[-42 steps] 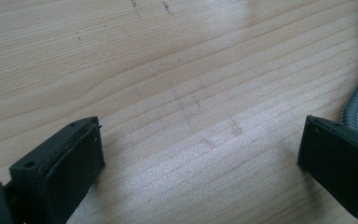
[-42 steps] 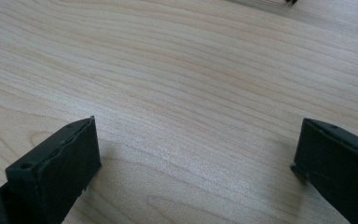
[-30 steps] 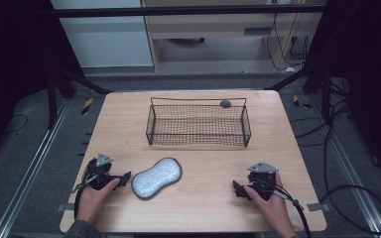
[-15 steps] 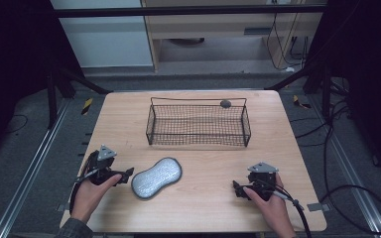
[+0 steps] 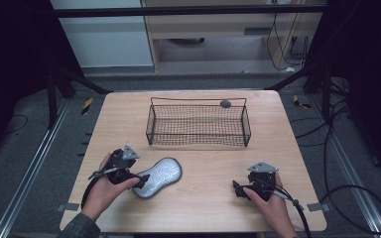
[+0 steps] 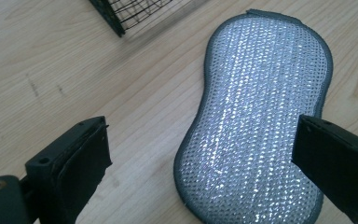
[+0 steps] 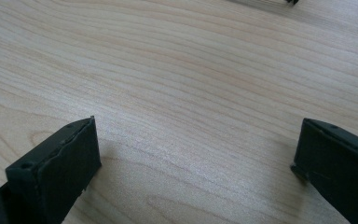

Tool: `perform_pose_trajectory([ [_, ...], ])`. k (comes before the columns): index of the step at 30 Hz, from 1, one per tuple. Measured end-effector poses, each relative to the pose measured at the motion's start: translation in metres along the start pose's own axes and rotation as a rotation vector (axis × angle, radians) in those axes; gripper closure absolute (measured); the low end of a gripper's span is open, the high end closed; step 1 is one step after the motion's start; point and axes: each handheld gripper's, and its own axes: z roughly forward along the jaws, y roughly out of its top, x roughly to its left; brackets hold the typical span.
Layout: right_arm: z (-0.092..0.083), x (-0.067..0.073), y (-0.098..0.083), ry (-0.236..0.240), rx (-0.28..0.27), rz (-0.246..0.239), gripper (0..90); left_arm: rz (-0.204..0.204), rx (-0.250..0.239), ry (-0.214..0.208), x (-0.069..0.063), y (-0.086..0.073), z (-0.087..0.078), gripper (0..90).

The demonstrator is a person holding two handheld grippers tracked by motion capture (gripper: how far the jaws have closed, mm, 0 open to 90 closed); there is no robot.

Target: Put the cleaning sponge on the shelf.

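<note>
The left gripper (image 5: 141, 179) stood with jaws spread at the scouring pad's (image 6: 261, 116) near end, positioned to clamp it; the right gripper (image 5: 236, 187) idled, jaws apart over bare table (image 7: 191, 70).

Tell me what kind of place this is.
Probably a lab recording bench: a pale wooden table inside a black metal frame, loose black cables on grey carpet, and a hand-held left gripper.

A light wooden table (image 5: 297, 148) stands on a grey carpeted floor (image 5: 25, 144), with metal rails (image 5: 22, 183) running along both sides. Black frame struts (image 5: 74, 79) brace it. Behind stand a white panel (image 5: 114, 39) and a beige cabinet (image 5: 213, 25). Cables (image 5: 347, 193) trail at right.
</note>
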Motion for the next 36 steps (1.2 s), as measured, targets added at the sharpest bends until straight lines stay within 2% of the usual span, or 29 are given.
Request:
perform_pose_trajectory([
  [3, 0.0, 0.0, 0.0, 0.0, 0.0, 0.0, 0.4, 0.013, 0.016, -0.002, -0.005, 0.004, 0.004, 3.5],
  [6, 0.0, 0.0, 0.0, 0.002, -0.001, 0.002, 0.4, 0.046, 0.045, -0.027, -0.014, 0.011, 0.013, 3.5],
  [12, 0.0, 0.0, 0.0, 0.003, -0.001, 0.001, 0.4, 0.07, 0.073, -0.053, -0.019, 0.018, 0.019, 3.6],
  [13, 0.0, 0.0, 0.0, 0.003, 0.0, 0.001, 0.4, 0.083, 0.09, -0.061, -0.02, 0.02, 0.022, 3.5],
  [19, 0.0, 0.0, 0.0, 0.005, -0.001, -0.001, 0.4, 0.094, 0.113, -0.075, -0.022, 0.02, 0.032, 3.5],
  [26, 0.0, 0.001, 0.0, 0.009, 0.0, -0.001, 0.4, 0.111, 0.133, -0.121, -0.029, 0.023, 0.041, 3.4],
  [30, 0.0, 0.0, 0.0, 0.011, 0.0, -0.006, 0.4, 0.122, 0.146, -0.12, -0.031, 0.024, 0.045, 3.3],
  [36, -0.001, 0.001, 0.0, 0.016, 0.001, -0.002, 0.4, 0.118, 0.149, -0.117, -0.032, 0.024, 0.052, 3.4],
])
